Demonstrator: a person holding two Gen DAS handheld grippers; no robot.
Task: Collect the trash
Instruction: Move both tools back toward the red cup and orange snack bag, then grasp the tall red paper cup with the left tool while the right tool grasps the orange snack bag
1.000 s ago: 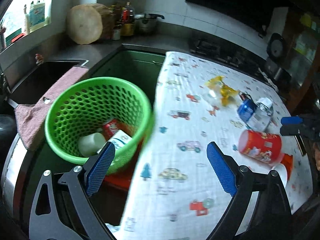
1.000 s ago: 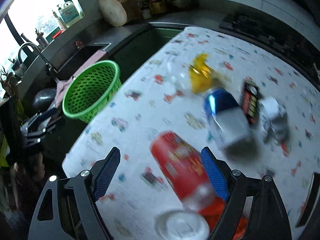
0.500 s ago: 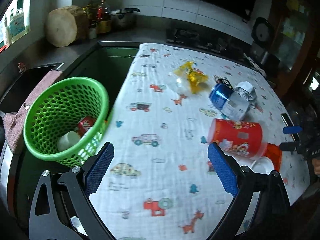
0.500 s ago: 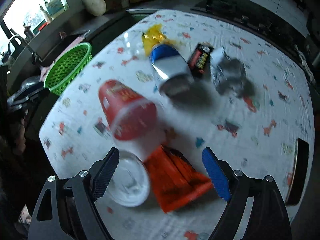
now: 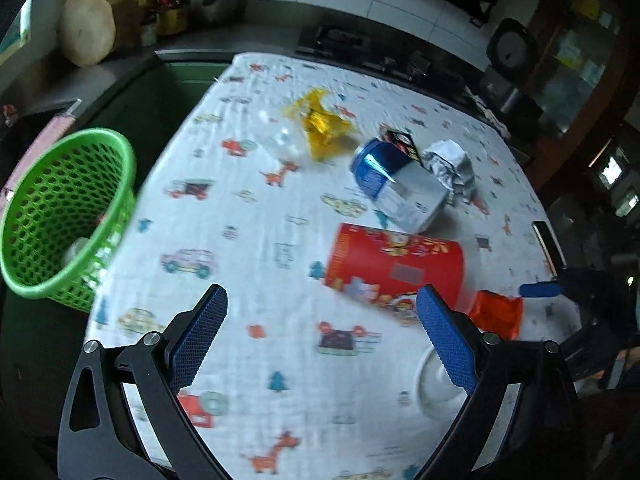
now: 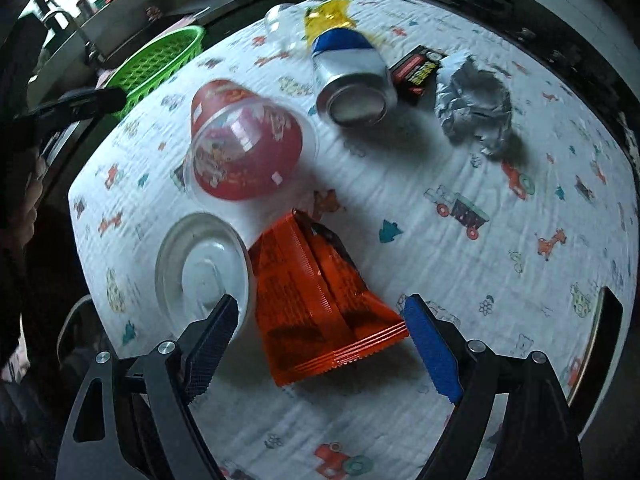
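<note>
Trash lies scattered on the desk's white cartoon-print cloth (image 6: pixel 460 240): a flat orange foil wrapper (image 6: pixel 320 304) sits between the right claw's (image 6: pixel 320 344) wide-open, empty jaws, touching a round white plastic lid (image 6: pixel 200 268). Beyond lie a red printed cup (image 6: pixel 244 140), a blue-and-silver can (image 6: pixel 352 76) and crumpled foil (image 6: pixel 472 108). The left claw (image 5: pixel 320 340) hangs open above the cloth, the green perforated basket (image 5: pixel 60 208) at the desk's edge holding what may be a white cup.

I can't read any text from here: the black packet (image 6: pixel 418 69) carries yellow lettering and the red cup (image 6: pixel 240 144) has printed figures, but both are too blurred.
</note>
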